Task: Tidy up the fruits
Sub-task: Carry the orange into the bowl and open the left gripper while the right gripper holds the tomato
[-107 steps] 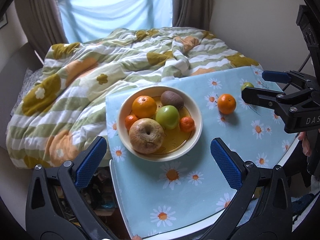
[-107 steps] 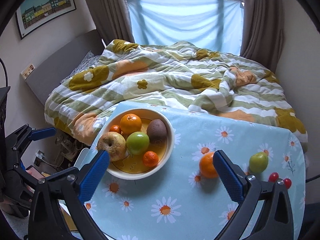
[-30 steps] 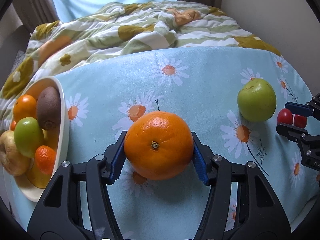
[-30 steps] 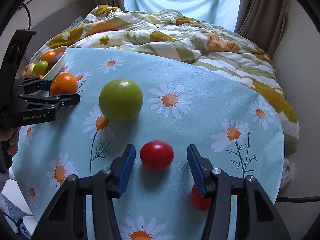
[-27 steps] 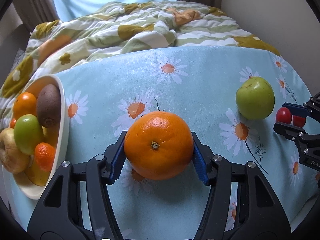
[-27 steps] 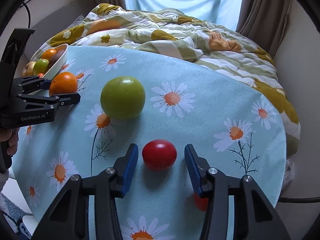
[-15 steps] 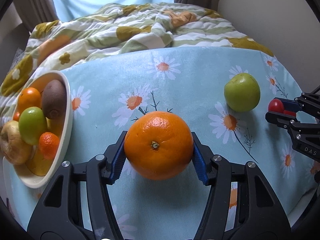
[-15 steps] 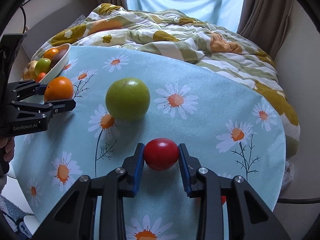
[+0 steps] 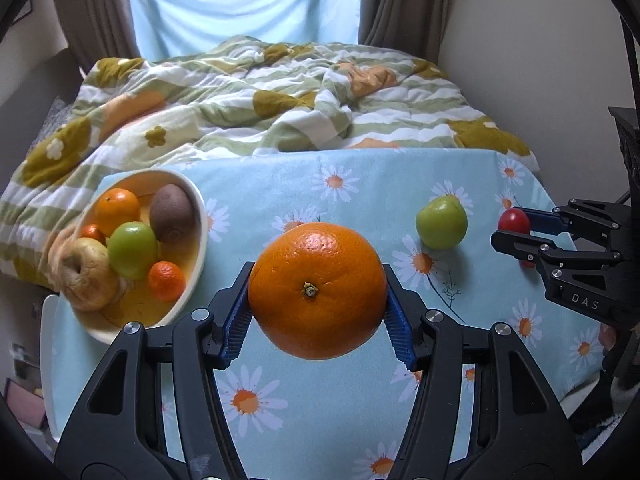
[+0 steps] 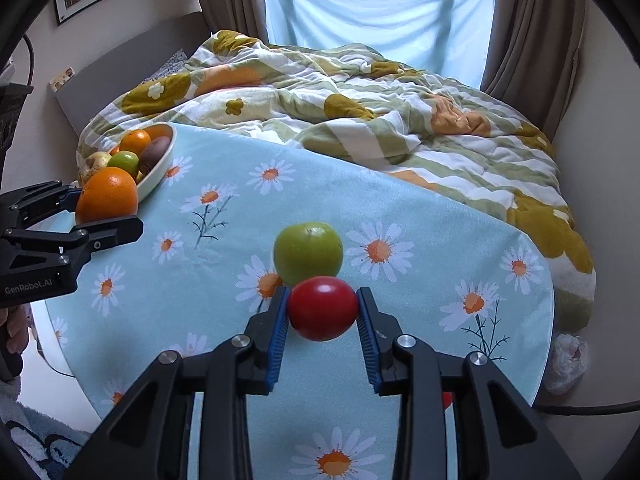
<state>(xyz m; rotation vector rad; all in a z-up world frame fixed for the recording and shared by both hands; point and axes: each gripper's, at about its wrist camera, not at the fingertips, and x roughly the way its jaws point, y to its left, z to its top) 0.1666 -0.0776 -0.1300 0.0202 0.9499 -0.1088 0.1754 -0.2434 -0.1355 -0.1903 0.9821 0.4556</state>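
Observation:
My left gripper (image 9: 318, 312) is shut on a large orange (image 9: 318, 290) and holds it above the daisy tablecloth (image 9: 304, 404); from the right wrist view the same orange (image 10: 107, 195) hangs beside the bowl. My right gripper (image 10: 322, 320) is shut on a small red tomato (image 10: 322, 307), lifted off the cloth, and the tomato (image 9: 513, 220) shows at the right in the left wrist view. A green apple (image 10: 308, 254) (image 9: 441, 222) lies on the cloth just beyond the tomato. A cream bowl (image 9: 200, 232) at the left holds several fruits.
A second red tomato (image 10: 447, 399) peeks out under the right gripper's right finger. A bed with a flowered quilt (image 9: 280, 100) runs along the table's far edge. A crumpled white bag (image 10: 568, 364) lies on the floor at the right. A hand (image 10: 16, 332) holds the left gripper.
The right gripper's jaws closed onto the red tomato and lifted it off the cloth. The left gripper rose with the orange, so the bowl and more of the table came into view.

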